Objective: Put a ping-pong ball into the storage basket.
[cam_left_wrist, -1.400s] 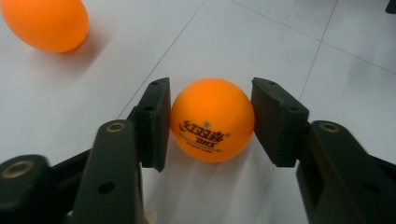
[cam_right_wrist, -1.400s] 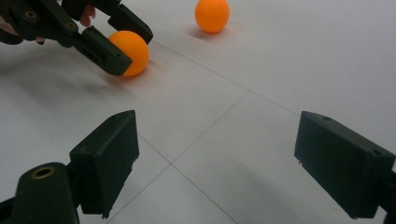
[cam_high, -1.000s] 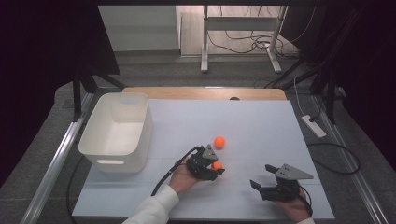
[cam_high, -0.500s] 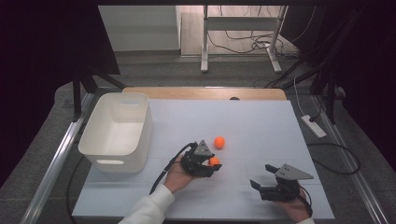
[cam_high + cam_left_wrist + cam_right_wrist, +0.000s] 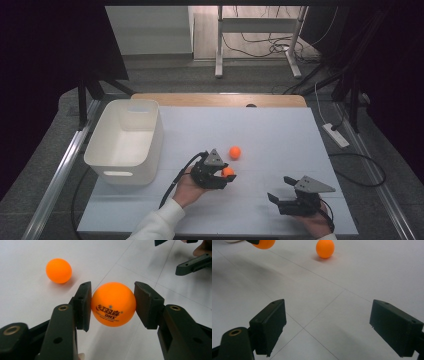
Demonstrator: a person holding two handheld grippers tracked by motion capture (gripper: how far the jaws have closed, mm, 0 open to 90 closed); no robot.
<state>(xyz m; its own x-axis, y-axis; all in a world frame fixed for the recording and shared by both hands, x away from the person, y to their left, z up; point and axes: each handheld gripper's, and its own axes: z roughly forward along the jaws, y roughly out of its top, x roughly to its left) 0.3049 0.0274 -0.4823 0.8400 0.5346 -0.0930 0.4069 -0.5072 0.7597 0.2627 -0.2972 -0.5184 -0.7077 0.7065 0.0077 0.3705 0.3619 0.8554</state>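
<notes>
Left gripper view [image 5: 113,303] reveals red lettering — held ball [image 5: 113,304].

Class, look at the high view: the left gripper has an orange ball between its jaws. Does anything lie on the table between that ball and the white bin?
Nothing visible does. The held ball sits in the left gripper, and bare table lies between it and the white bin. The second orange ball lies on the far side, away from the bin.
</notes>
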